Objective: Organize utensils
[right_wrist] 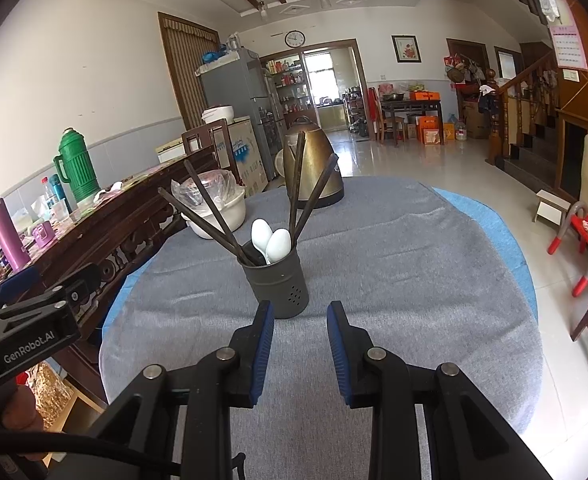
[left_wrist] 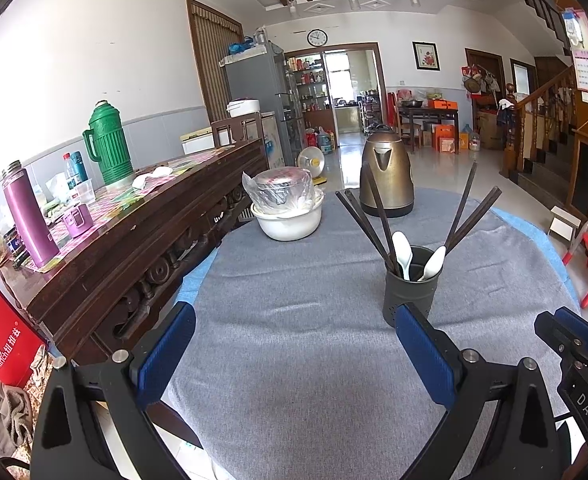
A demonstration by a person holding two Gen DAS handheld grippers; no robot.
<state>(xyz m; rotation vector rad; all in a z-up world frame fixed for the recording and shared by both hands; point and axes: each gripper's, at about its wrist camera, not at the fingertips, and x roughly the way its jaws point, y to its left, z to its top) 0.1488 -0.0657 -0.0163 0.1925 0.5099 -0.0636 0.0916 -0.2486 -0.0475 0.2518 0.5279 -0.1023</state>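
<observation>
Two grippers are held low over a table (left_wrist: 294, 340) covered in grey cloth, the left gripper (left_wrist: 294, 354) spread wide and empty, the right gripper (right_wrist: 300, 344) parted more narrowly with nothing between its pads. Beyond them a kettle (left_wrist: 387, 172) and a bowl (left_wrist: 288, 220) are seen. A dark holder (right_wrist: 280, 282) is set upright just ahead of both, filled with chopsticks (right_wrist: 206, 220) and two white spoons (right_wrist: 272, 242).

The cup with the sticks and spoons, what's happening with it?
Nobody is holding anything right now. The dark cup stands on the grey cloth with the chopsticks and two white spoons already inside. The left gripper and the right gripper both hover in front of it, open and empty. A kettle and a white bowl sit behind.
</observation>
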